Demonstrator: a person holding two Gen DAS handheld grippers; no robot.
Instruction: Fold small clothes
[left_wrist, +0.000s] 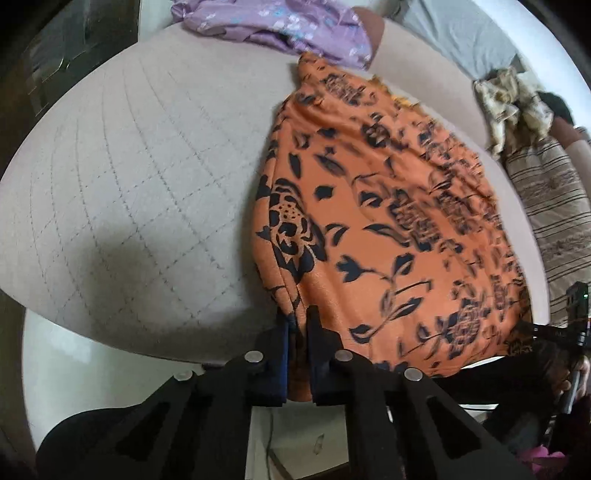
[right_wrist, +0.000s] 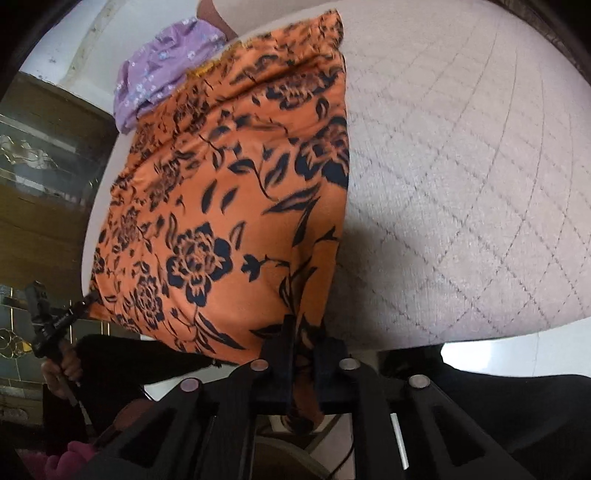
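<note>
An orange garment with a black flower print (left_wrist: 373, 221) lies spread on a quilted beige mattress (left_wrist: 147, 184). My left gripper (left_wrist: 298, 321) is shut on its near left corner at the mattress edge. In the right wrist view the same orange garment (right_wrist: 229, 206) stretches away from me, and my right gripper (right_wrist: 306, 332) is shut on its near right corner. Each gripper shows in the other's view, the right gripper at the garment's far corner (left_wrist: 576, 314) and the left one likewise (right_wrist: 48, 317).
A crumpled purple flowered garment (left_wrist: 280, 29) lies at the far end of the mattress, also in the right wrist view (right_wrist: 162, 70). A cream patterned cloth (left_wrist: 513, 107) and a striped cloth (left_wrist: 554, 206) lie to the right. Dark wooden furniture (right_wrist: 40, 177) stands beside the bed.
</note>
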